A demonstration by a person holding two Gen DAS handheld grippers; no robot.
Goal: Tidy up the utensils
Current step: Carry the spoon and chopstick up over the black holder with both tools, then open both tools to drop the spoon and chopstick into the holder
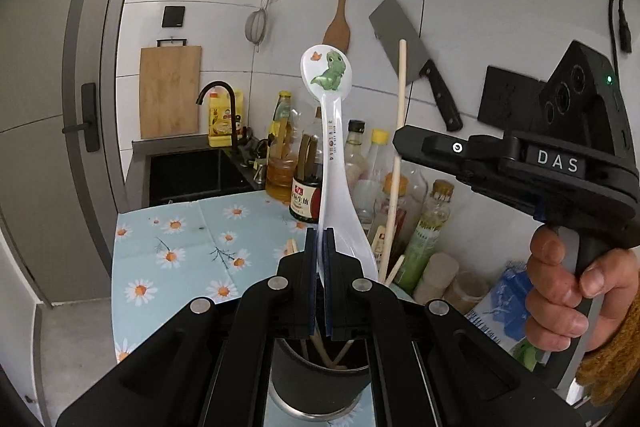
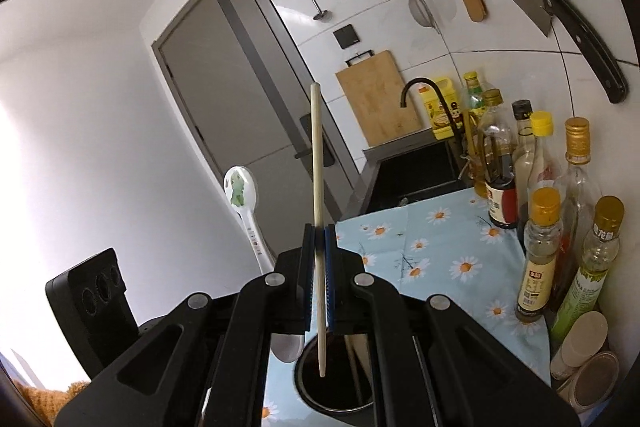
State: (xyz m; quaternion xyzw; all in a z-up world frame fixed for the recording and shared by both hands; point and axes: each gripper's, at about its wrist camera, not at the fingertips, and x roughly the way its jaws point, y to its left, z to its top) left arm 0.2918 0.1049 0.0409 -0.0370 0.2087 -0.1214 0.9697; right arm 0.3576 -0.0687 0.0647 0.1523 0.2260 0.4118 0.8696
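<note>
White plastic spoon (image 1: 329,131) with a green dinosaur picture on its handle end stands almost straight up, bowl end down. The left gripper (image 1: 319,247) is squeezed tight on the spoon low on its handle, just above the bowl. Right below sits a dark round utensil cup (image 1: 320,371) with a few wooden sticks inside (they look like chopsticks).

Next to the spoon, a long pale wooden chopstick (image 2: 318,227) also stands nearly upright. The right gripper (image 2: 319,247) is pinched shut on the chopstick around its middle, and the thin tip hangs over the open mouth of the cup, seen from the right wrist camera. The spoon and the chopstick are near each other but apart. A bare hand (image 1: 568,291) holds the right gripper's handle.

The cup stands on a light blue tablecloth with white daisies (image 1: 172,255). Behind it is a bunch of glass and plastic sauce bottles (image 2: 540,227) along the wall. A black sink (image 1: 192,175) with a black curved tap (image 1: 218,103) is farther back. On the white tiled wall hang a big cleaver (image 1: 416,63), a wooden spatula (image 1: 340,15), a wire strainer (image 1: 256,23) and a wooden cutting board (image 1: 170,91).
</note>
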